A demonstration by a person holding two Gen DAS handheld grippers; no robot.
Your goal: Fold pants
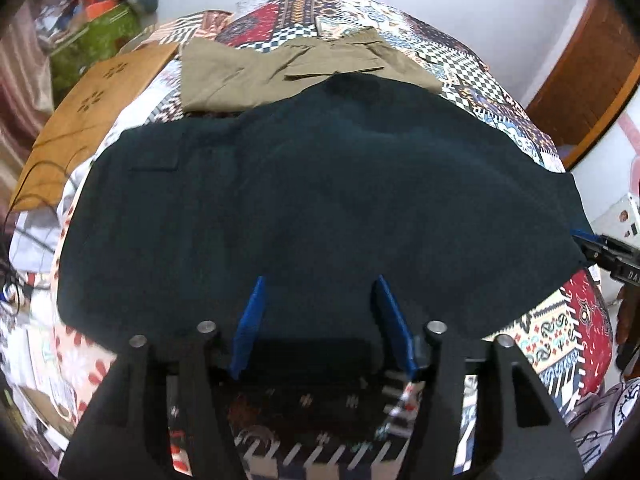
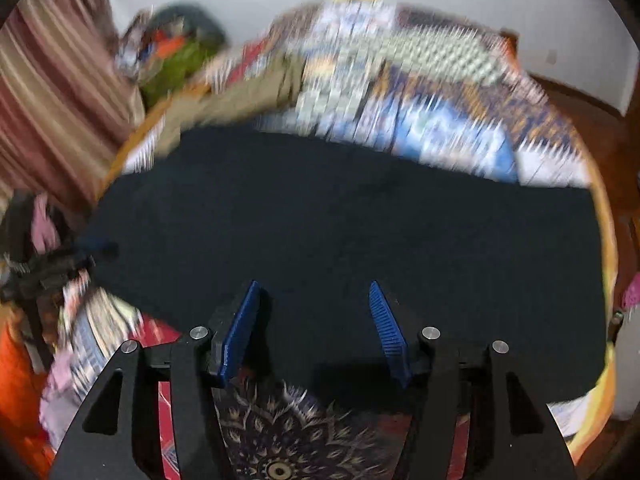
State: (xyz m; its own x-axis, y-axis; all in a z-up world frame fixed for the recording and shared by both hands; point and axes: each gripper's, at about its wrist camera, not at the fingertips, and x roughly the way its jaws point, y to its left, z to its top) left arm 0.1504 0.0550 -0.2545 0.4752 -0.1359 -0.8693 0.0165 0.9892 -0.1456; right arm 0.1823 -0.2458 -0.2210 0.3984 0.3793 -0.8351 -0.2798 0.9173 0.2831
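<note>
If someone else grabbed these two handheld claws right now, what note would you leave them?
Left gripper: fingers open, nothing between them, above the near edge of the dark pants.
Right gripper: fingers open, empty, also above the near edge.
Dark pants lie spread flat across the patterned bedspread. Khaki pants lie behind them, looking already folded.
Done: dark pants laid out flat, possibly folded once; hard to tell.
Left: probably grip an edge with both grippers and fold again.
</note>
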